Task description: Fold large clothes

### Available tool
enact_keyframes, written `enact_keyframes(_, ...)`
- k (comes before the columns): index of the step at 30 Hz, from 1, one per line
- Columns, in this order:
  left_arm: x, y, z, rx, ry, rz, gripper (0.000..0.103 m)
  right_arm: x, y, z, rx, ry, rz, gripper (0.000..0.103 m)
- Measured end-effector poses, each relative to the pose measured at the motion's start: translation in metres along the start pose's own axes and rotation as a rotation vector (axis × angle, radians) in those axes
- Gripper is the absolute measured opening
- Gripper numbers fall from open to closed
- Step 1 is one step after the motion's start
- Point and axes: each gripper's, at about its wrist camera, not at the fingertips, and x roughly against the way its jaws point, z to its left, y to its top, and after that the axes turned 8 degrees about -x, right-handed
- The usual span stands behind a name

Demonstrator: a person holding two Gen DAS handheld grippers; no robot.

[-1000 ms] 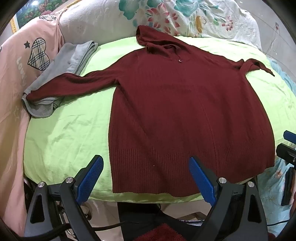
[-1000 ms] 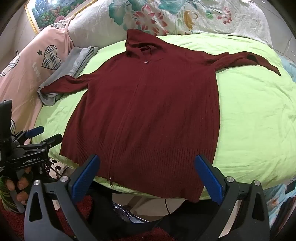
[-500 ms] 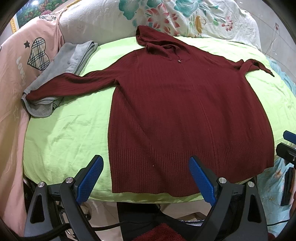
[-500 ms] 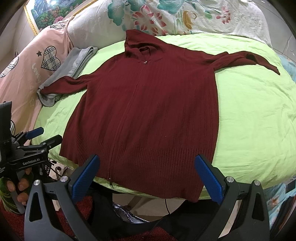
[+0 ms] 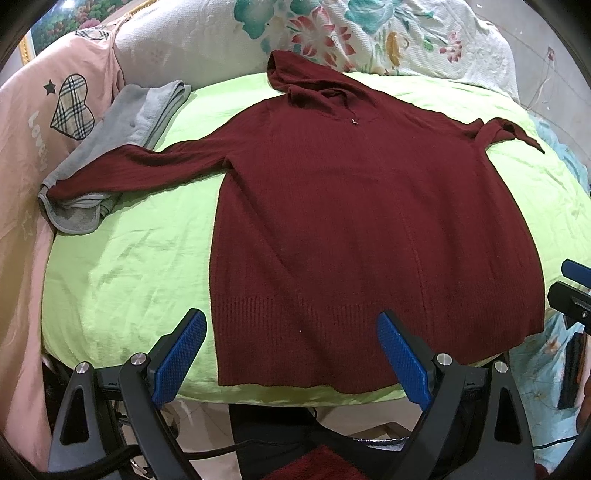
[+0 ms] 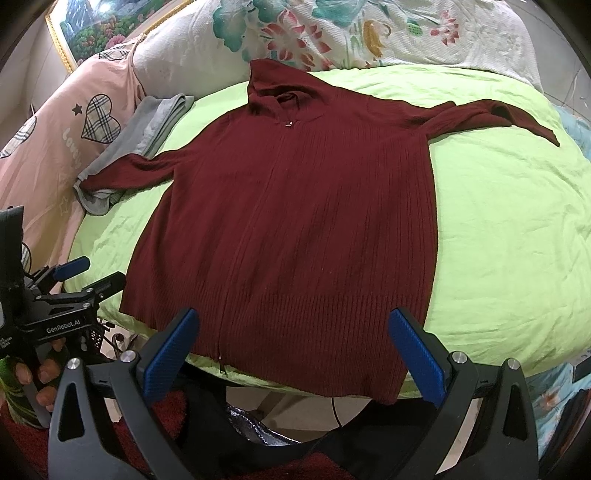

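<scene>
the maroon hooded cardigan (image 5: 369, 221) lies spread flat and face up on the lime-green bed sheet (image 5: 122, 266), hood at the far end against the floral pillows (image 5: 369, 33), hem at the near edge of the bed and slightly overhanging it. its left sleeve (image 5: 147, 166) runs out over a folded grey garment (image 5: 140, 110) at the far left, and its right sleeve (image 6: 487, 114) stretches toward the far right with the cuff kinked. the left gripper (image 5: 291, 354) hangs just off the near hem with its blue pads wide apart and nothing between them; the right gripper (image 6: 306, 350) is the same, spread and empty, near the hem's right half. no fold looks begun, so the step in hand is likely the first sleeve fold. to do it well, take each sleeve near the cuff, pinching only the knit and not the sheet or the grey garment beneath, and lay it straight across the chest. the ribbed knit looks heavy and stretchy, so lifting rather than dragging should keep the body flat, and the kinked right cuff wants smoothing first.
</scene>
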Motion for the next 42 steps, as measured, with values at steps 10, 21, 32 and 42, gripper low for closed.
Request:
enact_keyframes(10,-0.012,0.010,-0.001,-0.006,-0.019,0.012,0.094,-0.005,0.007,-0.012,-0.044,0.003,0.004,0.102)
enact_keyframes(21,-0.029,0.028,0.002,-0.022,0.003,0.009,0.094,-0.004,0.040,-0.066,-0.168,-0.022,-0.076,0.102)
enact_keyframes(32,-0.050,0.056,-0.004,-0.011,-0.029,-0.009,0.094,-0.009,0.144,-0.202,-0.404,-0.061,-0.208,0.100)
enact_keyframes(42,-0.086,0.084,-0.008,-0.012,-0.037,0.086,0.094,-0.043,0.247,-0.371,-0.738,-0.113,-0.339,0.061)
